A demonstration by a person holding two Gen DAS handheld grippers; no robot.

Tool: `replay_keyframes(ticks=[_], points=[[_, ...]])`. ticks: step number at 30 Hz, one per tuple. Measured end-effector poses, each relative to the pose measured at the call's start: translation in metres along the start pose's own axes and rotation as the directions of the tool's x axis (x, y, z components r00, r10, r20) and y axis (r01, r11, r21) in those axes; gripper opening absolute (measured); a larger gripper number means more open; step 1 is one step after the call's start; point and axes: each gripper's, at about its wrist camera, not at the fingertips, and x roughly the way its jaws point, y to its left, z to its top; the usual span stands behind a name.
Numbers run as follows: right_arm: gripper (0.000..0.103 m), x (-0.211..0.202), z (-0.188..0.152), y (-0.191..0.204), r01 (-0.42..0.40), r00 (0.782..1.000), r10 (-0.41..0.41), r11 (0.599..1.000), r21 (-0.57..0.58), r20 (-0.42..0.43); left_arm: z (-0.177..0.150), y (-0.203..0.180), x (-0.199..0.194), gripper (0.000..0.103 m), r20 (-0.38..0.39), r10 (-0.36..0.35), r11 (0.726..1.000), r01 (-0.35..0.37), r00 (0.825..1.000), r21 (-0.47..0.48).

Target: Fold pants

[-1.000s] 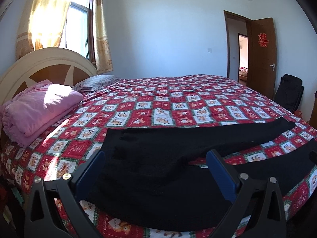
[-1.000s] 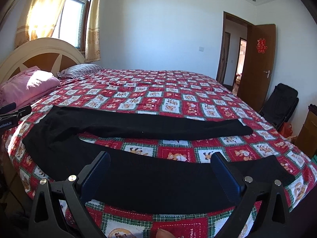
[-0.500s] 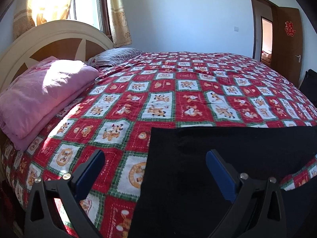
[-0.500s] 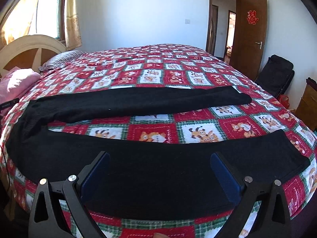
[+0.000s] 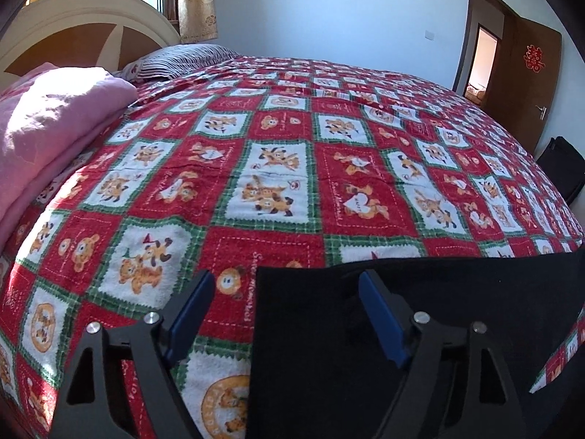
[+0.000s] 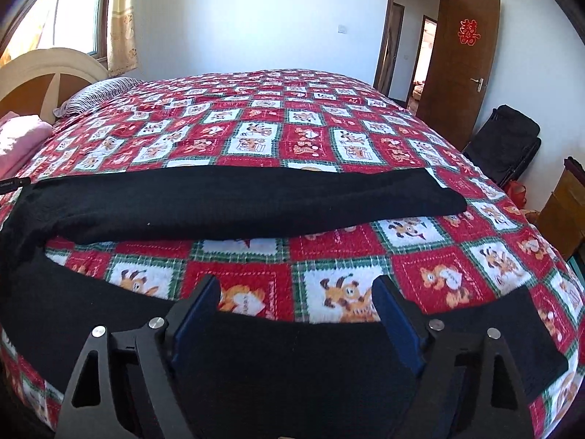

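Black pants (image 6: pixel 256 201) lie spread across the near side of a bed with a red patchwork quilt (image 5: pixel 278 146). Their two legs run to the right with a strip of quilt between them. My left gripper (image 5: pixel 285 292) hovers low over the waist end, and the corner of the black cloth (image 5: pixel 329 329) lies between its blue fingers (image 5: pixel 380 311). Its jaws are closing, and the pads press on nothing. My right gripper (image 6: pixel 298 303) sits over the near leg (image 6: pixel 292 366), whose upper edge lies between its closing jaws, and the pads are not touching the cloth.
A folded pink blanket (image 5: pixel 47 120) and a striped pillow (image 5: pixel 182 58) lie by the headboard (image 5: pixel 91 25) at the left. Right of the bed stand a black folded chair (image 6: pixel 508 142), a wooden cabinet (image 6: pixel 563 205) and an open brown door (image 6: pixel 460 69).
My left gripper swung left and down to the waist corner of the pants. The right one dropped closer to the near leg. Both pairs of jaws have narrowed.
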Motion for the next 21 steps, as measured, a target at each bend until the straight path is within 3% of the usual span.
replay_keyframes(ticks=[4, 9, 14, 17, 21], points=[[0.078, 0.013, 0.014, -0.010, 0.003, 1.000, -0.003, 1.000, 0.004, -0.020, 0.002, 0.000, 0.022, 0.066, -0.064, -0.028, 1.000, 0.028, 0.998, 0.002], [0.069, 0.027, 0.032, -0.033, 0.052, 0.998, -0.052, 0.999, 0.006, -0.019, 0.002, 0.006, 0.030, 0.066, -0.093, -0.065, 0.997, 0.061, 0.994, -0.039], [0.064, 0.043, 0.056, -0.075, 0.074, 0.997, -0.071, 0.993, 0.090, -0.041, 0.003, 0.008, 0.030, 0.066, -0.092, -0.080, 0.996, 0.075, 0.993, -0.050], [0.056, 0.055, 0.073, -0.102, 0.092, 0.995, -0.085, 0.986, 0.140, -0.051, 0.002, 0.005, 0.027, 0.055, -0.071, -0.084, 0.996, 0.082, 0.994, -0.032], [0.049, 0.068, 0.091, -0.129, 0.134, 0.991, -0.127, 0.976, 0.171, -0.051, 0.003, 0.005, 0.031, 0.055, -0.091, -0.081, 0.996, 0.079, 0.993, -0.028]])
